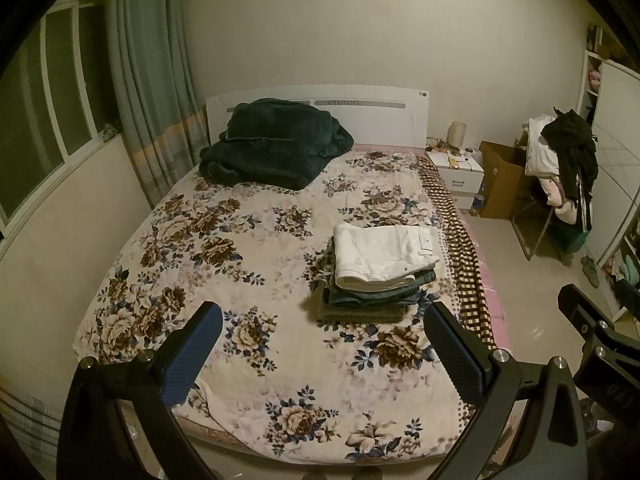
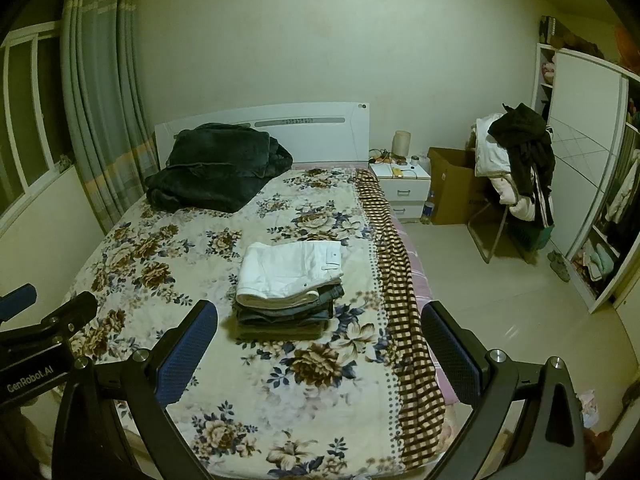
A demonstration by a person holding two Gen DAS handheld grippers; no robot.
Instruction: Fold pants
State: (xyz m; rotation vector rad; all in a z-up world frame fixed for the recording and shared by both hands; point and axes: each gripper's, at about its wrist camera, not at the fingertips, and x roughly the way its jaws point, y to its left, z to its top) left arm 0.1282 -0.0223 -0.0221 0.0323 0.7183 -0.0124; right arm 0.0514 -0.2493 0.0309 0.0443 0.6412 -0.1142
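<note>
Matt white cloth pants (image 1: 384, 254) top the stack on a plush floral blanket (image 1: 240, 280).

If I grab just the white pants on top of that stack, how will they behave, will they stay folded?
The white pants are probably floppy: pinched at one edge, the folded layers would likely sag open. They look like fairly thick cloth, so moderately heavy, not slippery. They rest on a stack of darker folded pants, so pushing them may shift the layers below.
</note>
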